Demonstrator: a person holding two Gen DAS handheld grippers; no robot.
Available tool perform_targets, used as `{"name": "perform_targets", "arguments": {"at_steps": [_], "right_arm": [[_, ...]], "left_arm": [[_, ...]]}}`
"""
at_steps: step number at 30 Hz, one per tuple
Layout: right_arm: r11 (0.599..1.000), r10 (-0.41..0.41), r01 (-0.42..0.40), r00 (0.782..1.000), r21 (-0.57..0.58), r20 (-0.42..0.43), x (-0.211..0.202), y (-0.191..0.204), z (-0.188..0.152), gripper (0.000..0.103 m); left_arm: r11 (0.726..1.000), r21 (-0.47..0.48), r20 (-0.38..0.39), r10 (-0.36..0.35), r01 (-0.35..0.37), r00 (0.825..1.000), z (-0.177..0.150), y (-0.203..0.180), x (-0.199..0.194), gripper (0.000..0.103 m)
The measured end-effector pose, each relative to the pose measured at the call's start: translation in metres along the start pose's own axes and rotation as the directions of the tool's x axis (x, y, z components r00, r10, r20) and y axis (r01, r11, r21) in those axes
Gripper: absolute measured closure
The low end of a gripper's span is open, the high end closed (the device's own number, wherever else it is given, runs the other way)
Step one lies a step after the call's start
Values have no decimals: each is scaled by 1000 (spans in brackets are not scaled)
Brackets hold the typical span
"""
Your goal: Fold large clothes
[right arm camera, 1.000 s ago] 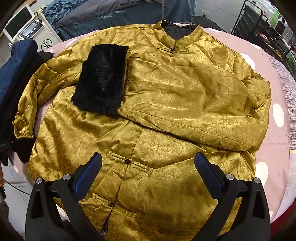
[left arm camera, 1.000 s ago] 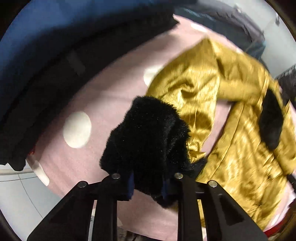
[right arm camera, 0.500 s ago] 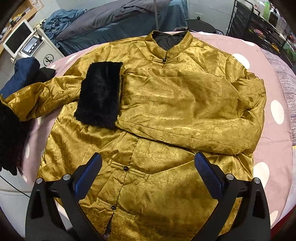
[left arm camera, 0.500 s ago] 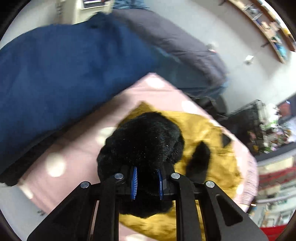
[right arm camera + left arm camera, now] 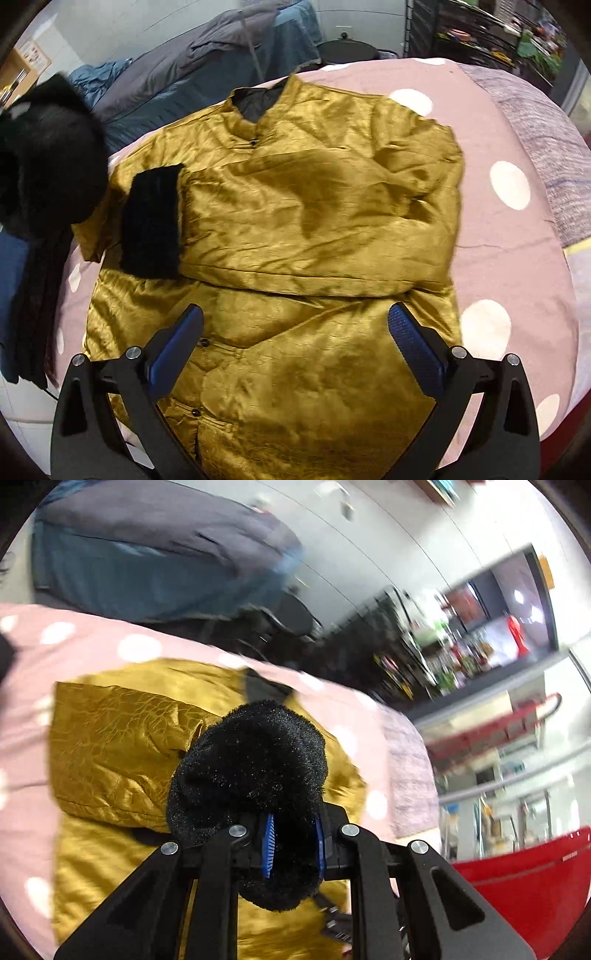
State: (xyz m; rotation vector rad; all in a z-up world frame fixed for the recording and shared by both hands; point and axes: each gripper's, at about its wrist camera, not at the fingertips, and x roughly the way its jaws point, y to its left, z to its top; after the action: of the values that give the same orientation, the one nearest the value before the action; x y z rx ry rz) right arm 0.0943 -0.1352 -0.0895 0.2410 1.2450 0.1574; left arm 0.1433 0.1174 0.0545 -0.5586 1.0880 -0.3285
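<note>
Gold satin jacket [image 5: 317,236] lies front-up on the pink polka-dot bed cover [image 5: 517,229], collar [image 5: 255,103] at the far end, hem toward the right camera. All places below are relative to the jacket.

Left hand-held gripper [image 5: 291,843] is clenched on the black fur cuff [image 5: 251,771] of one sleeve, blue pads pinching the fur from both sides. The cuff is lifted above the jacket body; in the right wrist view that raised cuff [image 5: 51,155] hangs off the jacket's left edge, up in the air, blurred by motion.

Right hand-held gripper [image 5: 295,354] is released, jaws wide apart, holding nothing, hovering over the jacket's lower front near the button placket [image 5: 203,343].

The other sleeve [image 5: 317,221] is folded across the chest, its black fur cuff [image 5: 151,221] lying flat on the jacket's left side.

Beyond the collar: a grey-blue duvet [image 5: 207,55]. Left of the jacket, at the bed edge: a dark blue and black clothing pile [image 5: 26,295]. Right and far of the jacket: a black wire shelf [image 5: 480,26] with clutter. The left view also shows a red object [image 5: 524,882] past the jacket's right side, too blurred to identify.
</note>
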Motion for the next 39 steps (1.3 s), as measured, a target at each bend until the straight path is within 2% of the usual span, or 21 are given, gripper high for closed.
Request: {"name": "perform_targets", "arguments": {"at_steps": [2,5,7,8,9,10,13,15,18,21,23,25,27,29,31,32,34,39], "right_arm": [[999,-7,7,1000,38,-7,-1,-15,-2,5],[996,-19,20,1000,83,-17,-1,-32,-5,5],[994,-23,26,999,109,-28,1,-42,-6,5],[992,-20,23,999,122,-31,1,-46,-7,5],[991,-13,17,999,136,-33,2,-50,-7,5],[989,-5,10,999,145,-34,2,-53,-7,5],[988,44,-40,999,146,-25,6,-53,-1,5],[984,108,-104,994,145,-17,9,-48,7,5],[966,216,-212,976,144,-9,20,-33,25,5],[954,268,-263,963,142,-20,39,-15,44,5],[947,294,-288,955,140,-24,51,-4,53,8],[944,299,-289,953,160,-44,68,4,60,16],[941,305,-288,950,180,-74,84,11,64,18],[940,309,-287,946,185,-101,95,17,66,32],[935,333,-313,937,168,-105,98,26,68,69],[936,332,-316,938,152,-96,95,30,69,71],[946,316,-310,948,94,-51,82,37,72,83],[967,254,-253,963,-24,88,32,42,81,89]], "left_arm": [[999,42,-49,17,-15,999,-6,-22,39,86],[998,56,-115,28,-21,993,-17,-41,84,66],[997,71,-146,42,-32,988,-22,-49,100,35],[994,94,-151,63,-49,987,-27,-55,107,29],[992,114,-149,78,-61,986,-32,-60,110,18],[990,130,-142,79,-61,987,-35,-59,108,15],[987,149,-127,85,-66,988,-43,-49,101,11],[982,135,-98,148,-134,984,-47,-27,91,11],[957,85,-58,283,-278,957,-56,20,72,11],[922,19,-53,386,-386,921,-67,66,53,11],[907,-29,-64,418,-420,906,-81,94,39,11],[890,-77,-82,443,-449,893,-95,116,28,11],[881,-131,-106,444,-455,890,-109,136,20,11],[875,-165,-120,440,-455,890,-119,150,15,11],[871,-180,-124,441,-457,889,-125,157,10,11],[870,-180,-123,442,-458,888,-127,160,9,11],[871,-173,-121,444,-459,888,-127,162,7,11],[879,-162,-114,435,-449,893,-121,162,10,11]]}}
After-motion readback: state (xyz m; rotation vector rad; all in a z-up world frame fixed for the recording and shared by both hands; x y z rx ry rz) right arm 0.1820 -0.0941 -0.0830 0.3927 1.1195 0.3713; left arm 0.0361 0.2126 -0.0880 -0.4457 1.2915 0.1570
